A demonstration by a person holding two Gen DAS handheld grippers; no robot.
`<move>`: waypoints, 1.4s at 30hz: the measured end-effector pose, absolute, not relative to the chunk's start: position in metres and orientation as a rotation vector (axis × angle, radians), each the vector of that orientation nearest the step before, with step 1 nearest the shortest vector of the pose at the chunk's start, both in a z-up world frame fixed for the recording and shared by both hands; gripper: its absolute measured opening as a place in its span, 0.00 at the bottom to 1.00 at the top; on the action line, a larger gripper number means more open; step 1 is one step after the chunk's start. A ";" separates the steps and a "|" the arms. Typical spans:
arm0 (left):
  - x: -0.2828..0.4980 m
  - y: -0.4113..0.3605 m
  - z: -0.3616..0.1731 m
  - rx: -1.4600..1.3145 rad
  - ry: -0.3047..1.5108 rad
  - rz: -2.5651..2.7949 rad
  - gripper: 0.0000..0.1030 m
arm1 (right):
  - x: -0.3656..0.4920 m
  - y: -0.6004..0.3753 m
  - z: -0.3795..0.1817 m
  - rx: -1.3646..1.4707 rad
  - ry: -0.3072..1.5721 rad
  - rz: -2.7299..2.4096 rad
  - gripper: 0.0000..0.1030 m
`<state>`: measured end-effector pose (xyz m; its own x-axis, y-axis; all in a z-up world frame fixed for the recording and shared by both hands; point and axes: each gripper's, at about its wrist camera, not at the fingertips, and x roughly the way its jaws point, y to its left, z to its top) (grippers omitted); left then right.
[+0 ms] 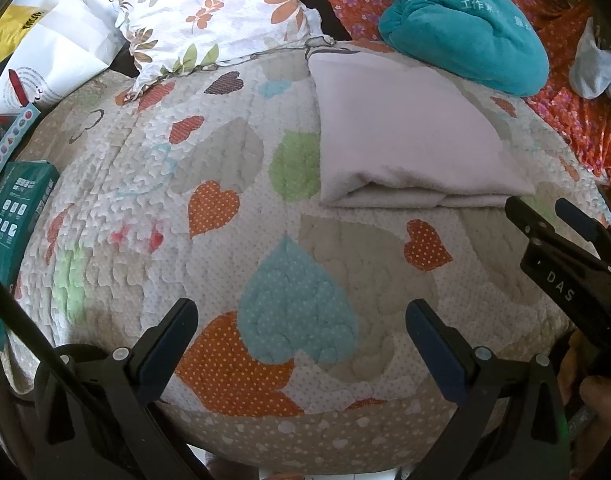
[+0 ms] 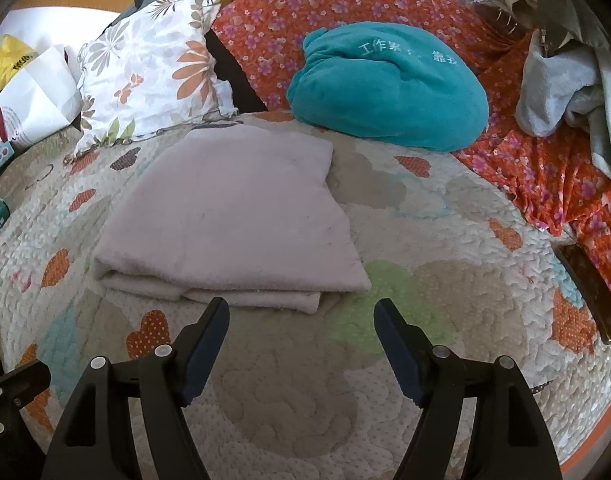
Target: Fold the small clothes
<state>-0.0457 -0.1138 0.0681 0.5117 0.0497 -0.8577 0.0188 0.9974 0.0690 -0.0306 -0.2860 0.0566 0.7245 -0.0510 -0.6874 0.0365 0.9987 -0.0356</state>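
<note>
Your left gripper (image 1: 301, 312) hangs above the heart-patterned quilt (image 1: 225, 168) with its two fingers wide apart and nothing between them; under it you see only a blue heart and an orange heart of the quilt. Your right gripper (image 2: 301, 312) has also its fingers spread apart and holds nothing, and its tips stand just before the near edge of the folded pale cloth (image 2: 233, 216), not touching it as far as the right wrist view shows. This cloth lies flat on the quilt as a neat stack of several layers, with the folded edges turned toward you. In the left wrist view the same cloth (image 1: 409, 136) is to the front and right of your left gripper, well apart from it, and the right gripper (image 1: 561, 236) comes in at the right border, near the cloth's near right corner. Behind the cloth a teal fleece bundle (image 2: 389, 88) with pale characters on it rests partly on the quilt and partly on the orange flowered sheet (image 2: 545, 168). A flowered pillow (image 2: 153, 60) leans at the far left, just beside the cloth's far corner. A dark flat phone-like object (image 2: 589, 284) lies at the quilt's right border, and a green box (image 1: 17, 208) sits at the quilt's left side.
</note>
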 end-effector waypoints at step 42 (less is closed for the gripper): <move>-0.043 -0.101 0.060 0.060 1.059 0.058 1.00 | -0.032 -0.280 0.058 -0.052 0.742 -0.051 0.82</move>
<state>-0.0425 -0.1011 0.0597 0.4889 0.0764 -0.8690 -0.0185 0.9968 0.0772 -0.0316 -0.2797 0.0577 0.7361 -0.0648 -0.6738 0.0282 0.9975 -0.0652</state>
